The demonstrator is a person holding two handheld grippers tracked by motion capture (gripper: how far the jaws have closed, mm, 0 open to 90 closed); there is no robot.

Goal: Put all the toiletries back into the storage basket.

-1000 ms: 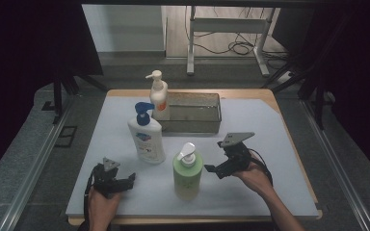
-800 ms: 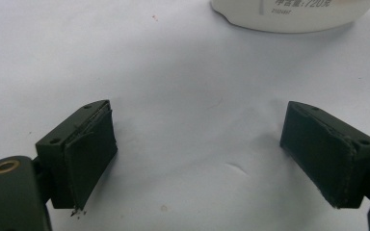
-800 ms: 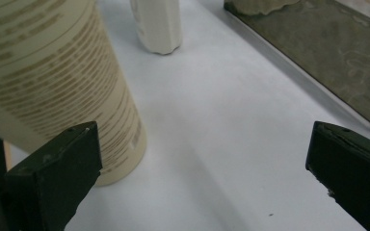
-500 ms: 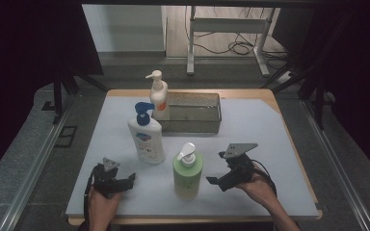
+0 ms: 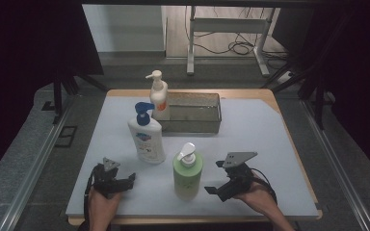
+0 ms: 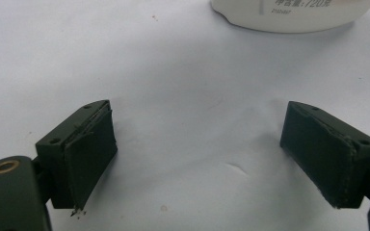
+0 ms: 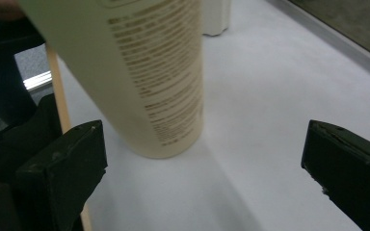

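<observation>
Left hand-held gripper (image 5: 125,181): a black body carrying a small grey three-cornered plate on top, with a black cable looping down beside the person's hand. Its two jaws are showing as thick black blocks faced with dark, slightly frayed pads (image 6: 90,154); small screw holes are sitting in the block tops, and a brass-coloured ring is showing on the black body at lower left. Right hand-held gripper (image 5: 220,179): likewise black, wearing a larger grey plate (with small holes) and trailing looping black cable. Both forearms are appearing bare, without sleeves.
</observation>
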